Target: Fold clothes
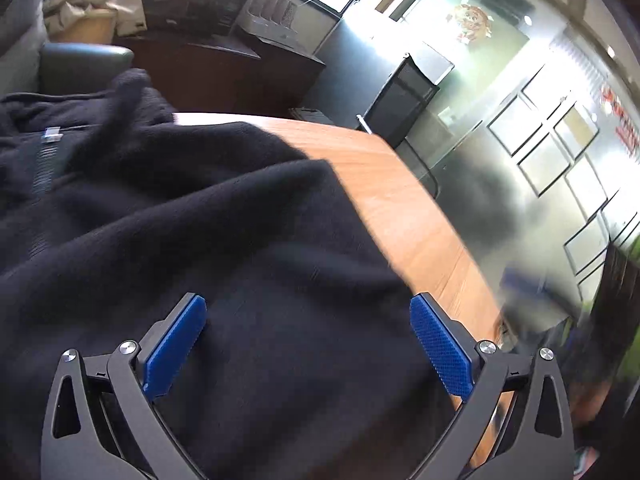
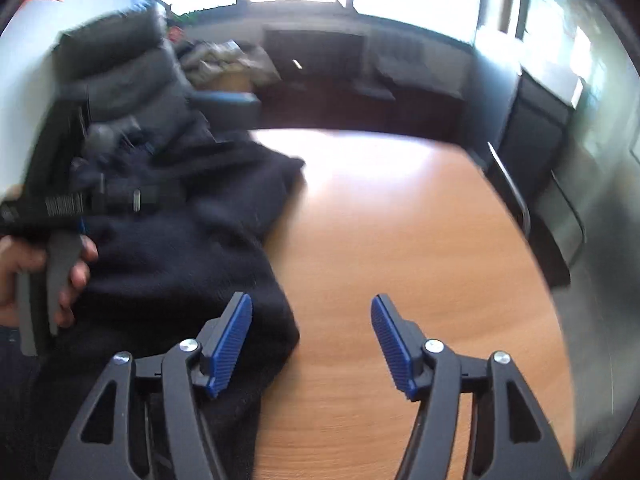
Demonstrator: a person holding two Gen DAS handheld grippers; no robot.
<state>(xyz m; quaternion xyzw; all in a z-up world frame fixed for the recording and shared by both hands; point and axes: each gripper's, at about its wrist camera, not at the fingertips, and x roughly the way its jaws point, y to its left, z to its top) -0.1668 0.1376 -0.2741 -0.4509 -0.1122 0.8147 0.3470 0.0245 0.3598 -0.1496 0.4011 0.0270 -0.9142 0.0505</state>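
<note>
A black fleece garment with a zipper lies spread over the wooden table. My left gripper is open and empty, hovering over the garment's near part. In the right wrist view the same garment covers the table's left side. My right gripper is open and empty, above the garment's right edge and the bare table. The left gripper's body, held in a hand, shows at the left over the garment.
A dark armchair stands behind the table at the left. A dark cabinet and piled items line the far wall under windows. A black chair stands past the table's far right edge.
</note>
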